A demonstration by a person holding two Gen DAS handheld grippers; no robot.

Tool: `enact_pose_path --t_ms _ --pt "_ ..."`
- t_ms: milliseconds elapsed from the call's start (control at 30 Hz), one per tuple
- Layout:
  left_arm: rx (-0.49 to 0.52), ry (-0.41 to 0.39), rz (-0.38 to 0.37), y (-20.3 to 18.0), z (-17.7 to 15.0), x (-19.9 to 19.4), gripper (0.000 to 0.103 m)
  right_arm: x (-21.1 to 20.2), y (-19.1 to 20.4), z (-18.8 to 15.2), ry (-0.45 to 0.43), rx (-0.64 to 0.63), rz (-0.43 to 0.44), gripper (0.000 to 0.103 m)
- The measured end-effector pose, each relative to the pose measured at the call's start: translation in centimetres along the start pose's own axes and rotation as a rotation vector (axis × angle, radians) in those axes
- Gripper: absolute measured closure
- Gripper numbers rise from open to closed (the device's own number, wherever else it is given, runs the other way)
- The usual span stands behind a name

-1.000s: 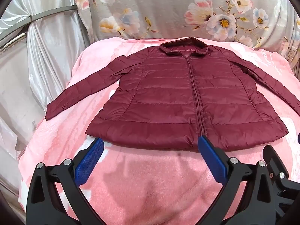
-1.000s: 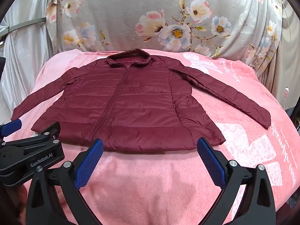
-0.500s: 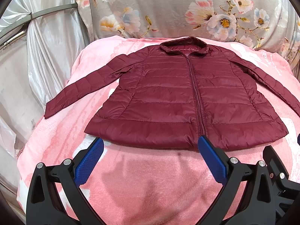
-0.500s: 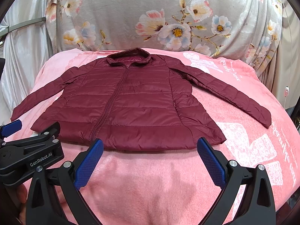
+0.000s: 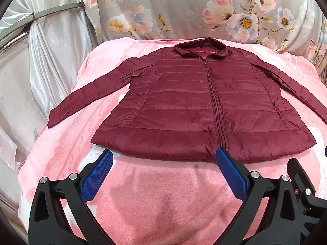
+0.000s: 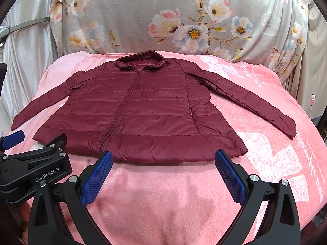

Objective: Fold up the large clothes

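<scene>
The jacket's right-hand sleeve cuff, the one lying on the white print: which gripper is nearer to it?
Right. The right gripper sits open at the hem, the sleeve cuff ahead to its right. The left gripper, also open, is further left along the hem, with the cuff out of its view.

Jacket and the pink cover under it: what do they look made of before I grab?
The jacket looks like thin synthetic shell, probably nylon or polyester, lightly padded: it has a soft sheen and stitched horizontal quilting. It may be slippery. The pink cover looks like plush fleece: matte, fuzzy nap with brushed streaks. Neither fibre is certain from the pictures.
</scene>
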State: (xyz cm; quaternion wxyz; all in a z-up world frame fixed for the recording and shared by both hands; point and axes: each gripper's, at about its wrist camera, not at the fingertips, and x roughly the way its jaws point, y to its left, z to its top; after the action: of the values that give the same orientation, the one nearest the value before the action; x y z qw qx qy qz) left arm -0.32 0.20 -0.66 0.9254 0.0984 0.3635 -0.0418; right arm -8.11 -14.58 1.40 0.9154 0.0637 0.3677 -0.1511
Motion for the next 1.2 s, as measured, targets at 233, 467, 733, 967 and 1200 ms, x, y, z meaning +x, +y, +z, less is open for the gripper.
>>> enact_pose_path --t_ms 233,467,733,967,1200 --pt "0.0 0.0 0.0 0.05 -0.02 0.06 0.005 0.06 -0.03 -0.01 0.0 -0.001 -0.001 0.005" --pt "-0.001 0.0 0.0 0.1 -0.09 0.08 0.005 0.12 0.02 -0.08 0.001 -0.002 0.0 0.005" --pt "-0.003 0.0 0.0 0.18 -0.13 0.17 0.005 0.07 0.07 -0.02 0.001 -0.002 -0.001 0.005" --pt "-0.004 0.0 0.002 0.34 -0.19 0.33 0.005 0.14 0.1 -0.1 0.001 -0.002 -0.001 0.005" --pt "-0.005 0.0 0.003 0.36 -0.19 0.33 0.005 0.09 0.12 -0.06 0.001 -0.002 -0.001 0.005"
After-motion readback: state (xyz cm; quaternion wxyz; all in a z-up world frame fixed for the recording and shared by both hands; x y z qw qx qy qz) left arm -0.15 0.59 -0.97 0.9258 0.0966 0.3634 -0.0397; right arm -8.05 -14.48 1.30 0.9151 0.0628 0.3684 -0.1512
